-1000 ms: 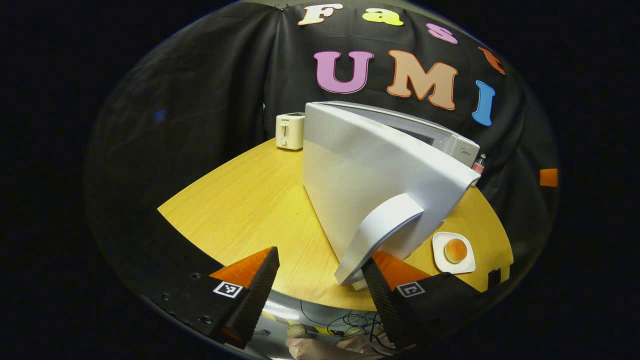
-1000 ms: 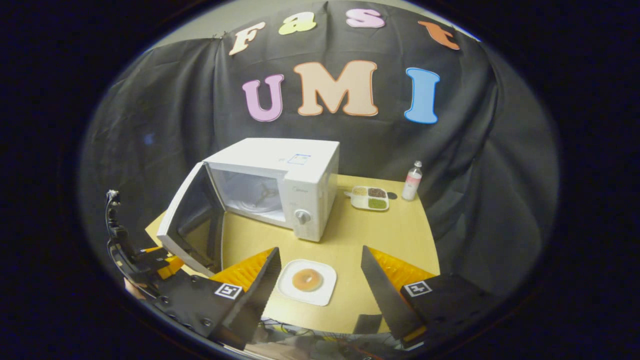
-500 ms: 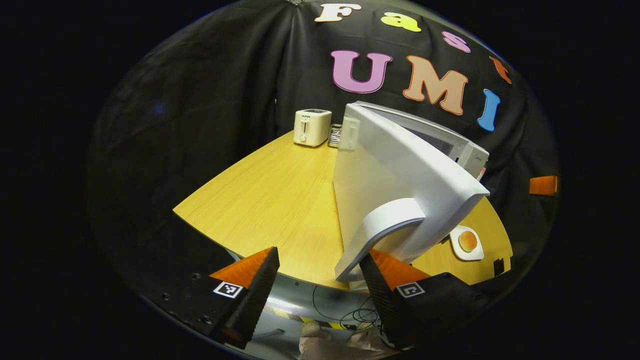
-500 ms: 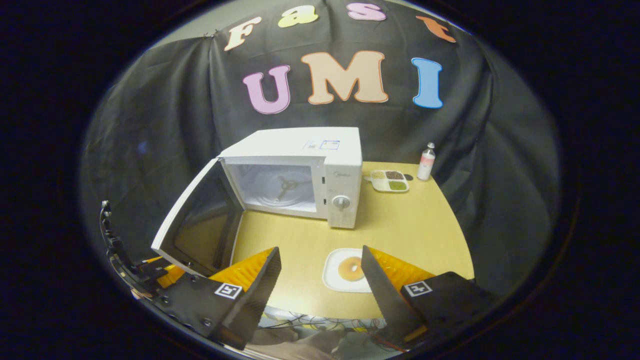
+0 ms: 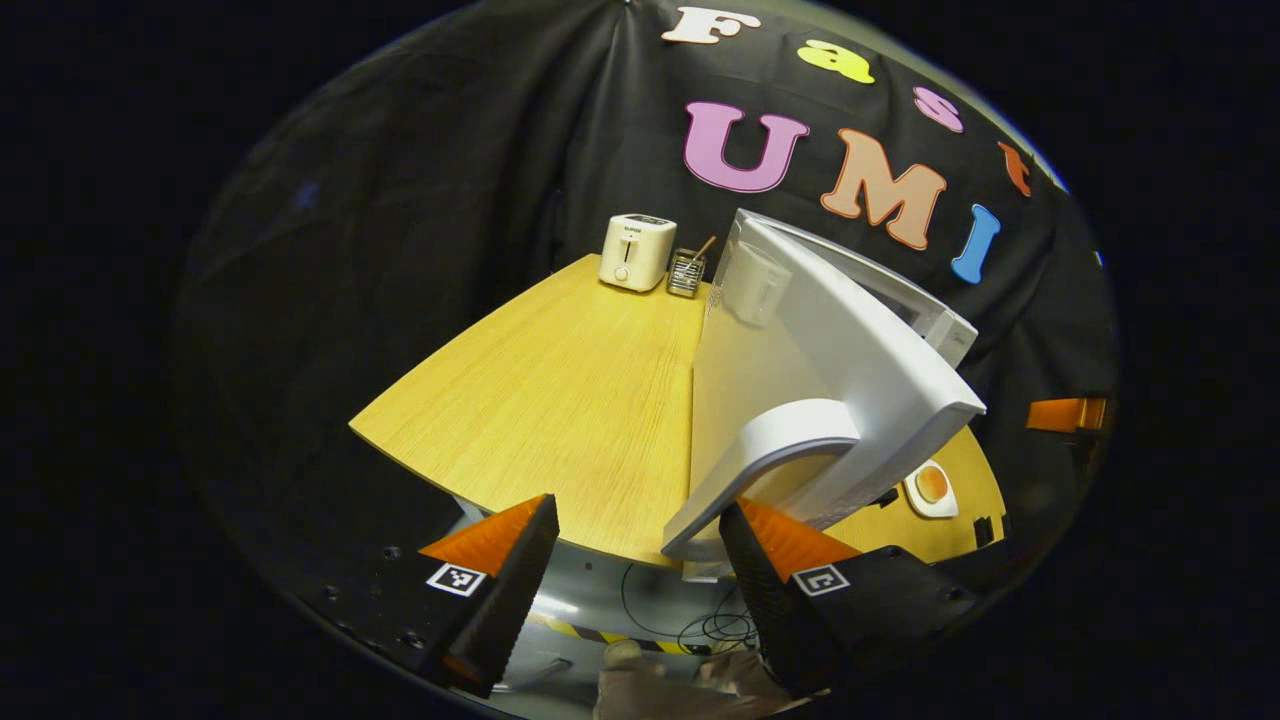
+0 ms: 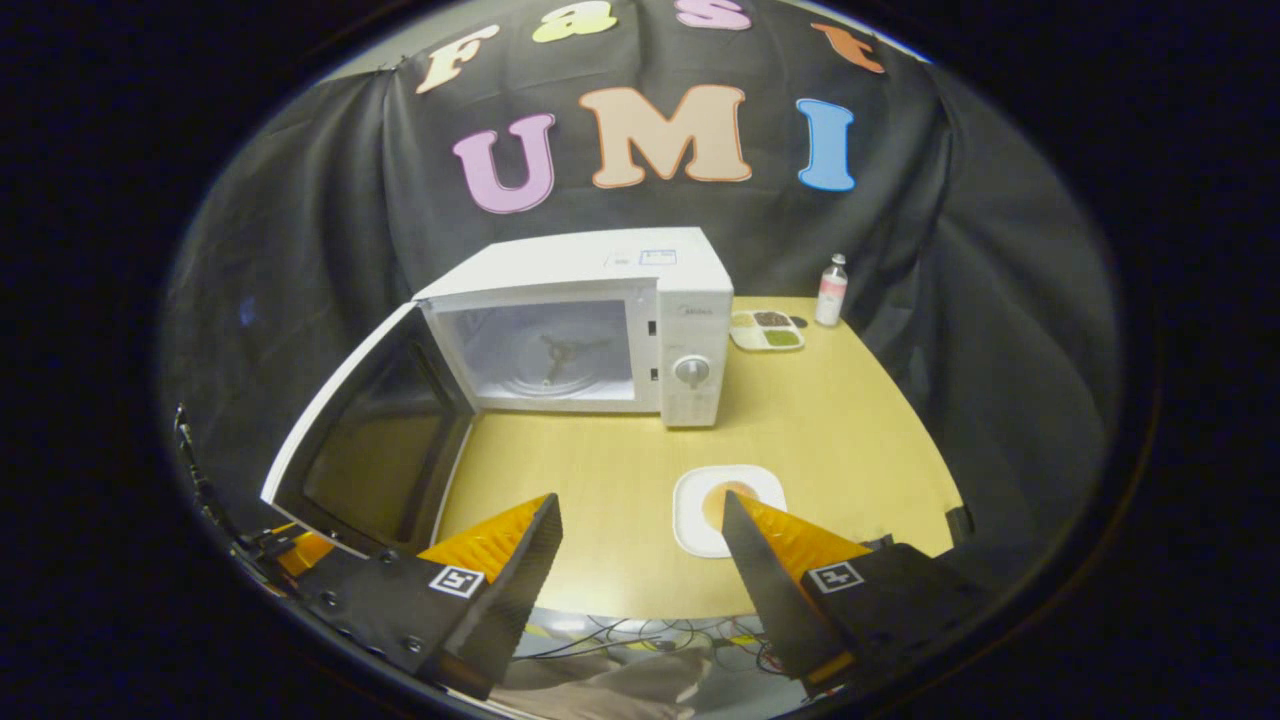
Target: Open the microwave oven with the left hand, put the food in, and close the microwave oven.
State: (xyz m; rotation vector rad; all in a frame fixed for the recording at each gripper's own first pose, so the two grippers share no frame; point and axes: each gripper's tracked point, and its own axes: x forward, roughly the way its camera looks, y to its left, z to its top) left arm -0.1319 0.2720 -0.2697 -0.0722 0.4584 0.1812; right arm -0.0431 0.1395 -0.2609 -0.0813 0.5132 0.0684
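Your left gripper [image 5: 632, 560] has its jaws wide apart; its right finger sits against the lower end of the door handle [image 5: 770, 455] of the open microwave [image 6: 600, 325]. Your right gripper [image 6: 640, 560] is also spread wide, holding nothing, above the plate [image 6: 700, 510] with the donut [image 6: 722, 494] on the table [image 6: 830, 420].

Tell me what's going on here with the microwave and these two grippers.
A person is working two handheld grippers at a wooden table. The left gripper is open at the curved handle of the white microwave oven's door, which stands wide open, showing the empty cavity. The right gripper, also open, hangs near the white square plate with a round golden bun, which is not yet picked up.
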